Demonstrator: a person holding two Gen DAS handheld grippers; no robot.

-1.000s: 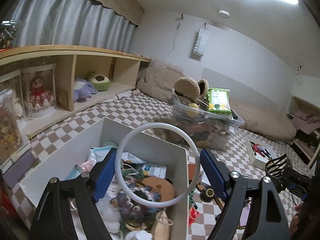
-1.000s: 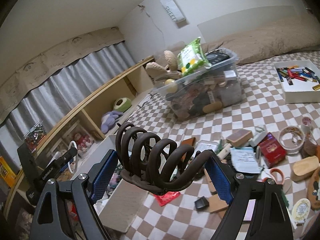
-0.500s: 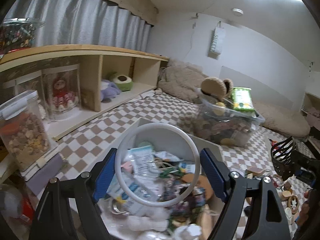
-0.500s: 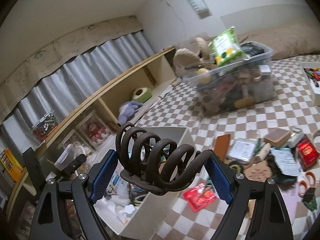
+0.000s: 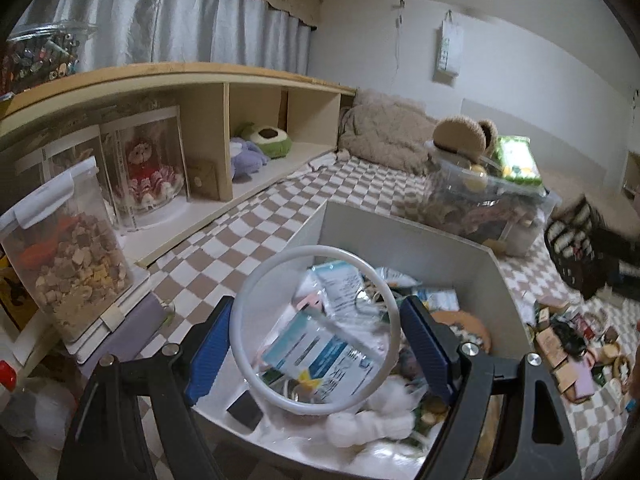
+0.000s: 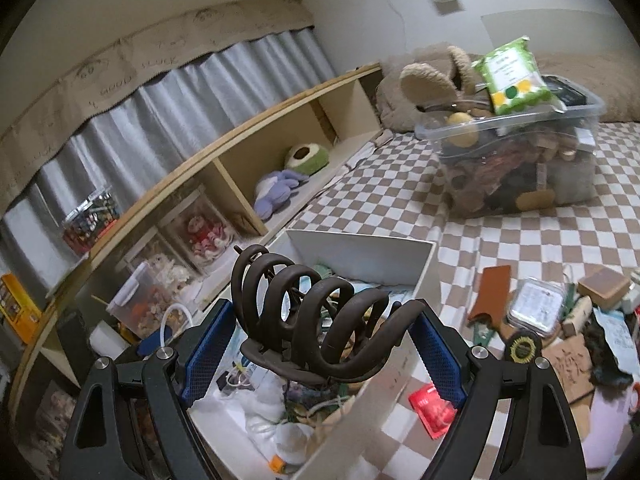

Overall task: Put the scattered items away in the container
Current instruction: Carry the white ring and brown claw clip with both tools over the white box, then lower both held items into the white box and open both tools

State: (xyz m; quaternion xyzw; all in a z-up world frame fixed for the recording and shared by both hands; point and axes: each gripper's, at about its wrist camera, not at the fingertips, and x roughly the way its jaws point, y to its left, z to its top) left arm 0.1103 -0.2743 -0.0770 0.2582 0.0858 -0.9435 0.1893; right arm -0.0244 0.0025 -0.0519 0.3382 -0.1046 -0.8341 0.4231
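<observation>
My left gripper (image 5: 316, 354) is shut on a white plastic ring (image 5: 256, 292) and holds it over the white open box (image 5: 404, 236), which is full of packets and small items. My right gripper (image 6: 320, 344) is shut on a dark brown spiral hair claw (image 6: 308, 316) and holds it above the same box (image 6: 360, 252). The left gripper with the ring also shows in the right wrist view (image 6: 160, 336) at the box's left side. The right gripper with the claw shows blurred in the left wrist view (image 5: 580, 248) at the right edge.
Scattered items (image 6: 560, 320) lie on the checkered cloth right of the box. A clear tub (image 6: 520, 156) full of things stands behind. A wooden shelf (image 5: 180, 76) with toys and a food canister (image 5: 68, 260) runs along the left.
Both grippers have moved left with their loads, from over the scattered items and box edge to above the box's inside. The views now look further down into it.
</observation>
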